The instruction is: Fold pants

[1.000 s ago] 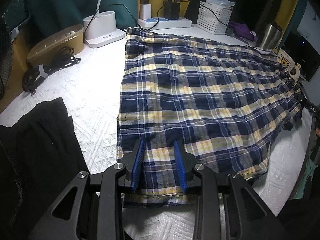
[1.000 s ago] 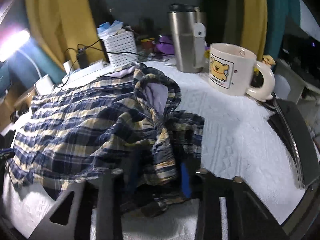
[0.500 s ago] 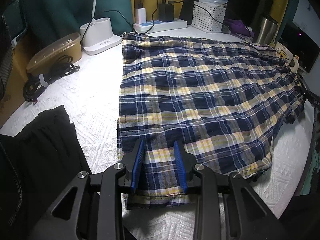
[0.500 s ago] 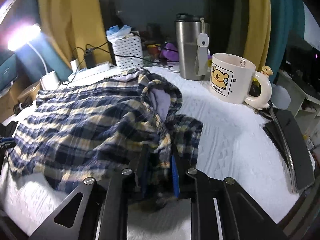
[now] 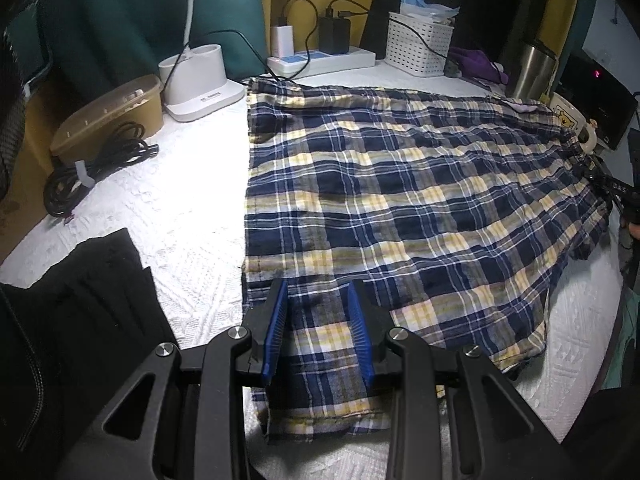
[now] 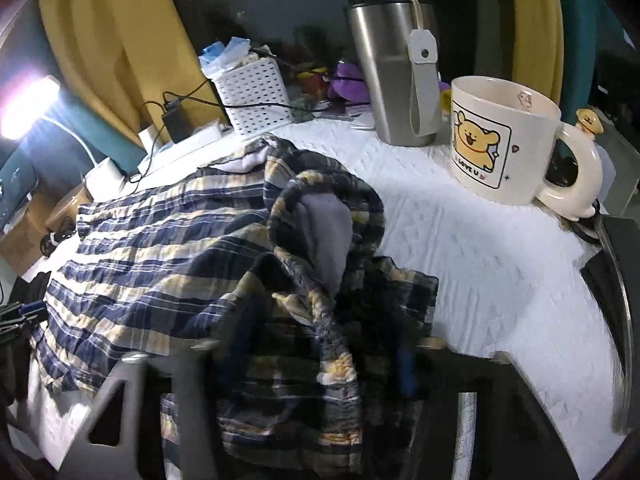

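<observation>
The plaid pants (image 5: 400, 200) lie spread out flat on the white tabletop (image 5: 168, 208), w/ the leg ends on the left side and the waist on the right side.

Left claw (image 5: 318, 320) is open partway. Its blue pads (image 5: 276, 332) sit one on each side of a strip of pants near the leg hem, right at the cloth. They don't pinch it; plaid shows in the gap between them.

Right claw (image 6: 324, 356) is at the waist end, where the pants (image 6: 168, 272) are all bunched up in a lump w/ a pale lining showing. This claw is blurry. Its two sides look wide apart w/ the cloth lump between them; can't tell if it grips the cloth.

Other stuff: a bear mug (image 6: 504, 140) and a steel cup (image 6: 388, 68) stand on the tabletop just past the waist, apart from the pants. A white basket (image 5: 420, 48), a power strip (image 5: 324, 62) w/ chargers, a white lamp base (image 5: 200, 80), a brown tub (image 5: 108, 116) and a black cord bundle (image 5: 96, 164) sit along the far edge. Black cloth (image 5: 80, 320) lies at the left.
</observation>
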`<act>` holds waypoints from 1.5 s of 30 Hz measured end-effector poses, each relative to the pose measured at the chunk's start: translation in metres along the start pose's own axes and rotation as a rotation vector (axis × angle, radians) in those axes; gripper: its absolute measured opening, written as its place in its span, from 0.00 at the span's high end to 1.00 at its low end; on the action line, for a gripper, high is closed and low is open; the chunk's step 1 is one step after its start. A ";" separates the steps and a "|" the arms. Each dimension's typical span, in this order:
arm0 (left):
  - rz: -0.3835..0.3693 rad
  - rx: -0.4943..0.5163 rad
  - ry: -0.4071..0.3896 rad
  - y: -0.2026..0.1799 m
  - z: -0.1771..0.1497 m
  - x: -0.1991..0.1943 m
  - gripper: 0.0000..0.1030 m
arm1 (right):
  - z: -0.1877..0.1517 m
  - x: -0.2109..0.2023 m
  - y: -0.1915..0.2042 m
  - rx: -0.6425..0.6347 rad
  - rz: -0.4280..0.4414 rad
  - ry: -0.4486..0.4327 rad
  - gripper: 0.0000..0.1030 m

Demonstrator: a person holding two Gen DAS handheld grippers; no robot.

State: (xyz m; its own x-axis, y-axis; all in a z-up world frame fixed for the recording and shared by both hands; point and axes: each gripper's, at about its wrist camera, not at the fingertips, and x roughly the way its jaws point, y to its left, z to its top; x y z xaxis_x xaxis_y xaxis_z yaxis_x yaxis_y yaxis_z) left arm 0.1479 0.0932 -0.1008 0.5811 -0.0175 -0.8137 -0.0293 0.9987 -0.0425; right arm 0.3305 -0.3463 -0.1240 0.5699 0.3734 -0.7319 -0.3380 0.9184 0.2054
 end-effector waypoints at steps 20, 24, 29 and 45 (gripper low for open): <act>-0.002 0.040 -0.047 0.000 -0.005 -0.026 1.00 | -0.028 -0.080 0.006 0.004 -0.095 -0.108 0.94; -0.026 0.059 -0.039 -0.016 -0.007 -0.028 1.00 | -0.046 -0.062 0.001 -0.013 -0.160 -0.048 0.94; -0.080 0.130 -0.046 -0.052 -0.003 -0.031 0.98 | -0.053 -0.059 -0.002 -0.008 -0.185 -0.039 0.94; -0.174 0.322 0.036 -0.144 -0.027 -0.006 0.40 | -0.061 -0.077 -0.008 0.081 -0.188 -0.067 0.54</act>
State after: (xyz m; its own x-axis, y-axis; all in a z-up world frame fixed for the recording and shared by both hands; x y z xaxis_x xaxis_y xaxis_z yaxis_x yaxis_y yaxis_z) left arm 0.1266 -0.0519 -0.1053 0.5255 -0.1846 -0.8305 0.3283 0.9446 -0.0022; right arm 0.2437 -0.3902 -0.1087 0.6668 0.2000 -0.7179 -0.1610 0.9792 0.1232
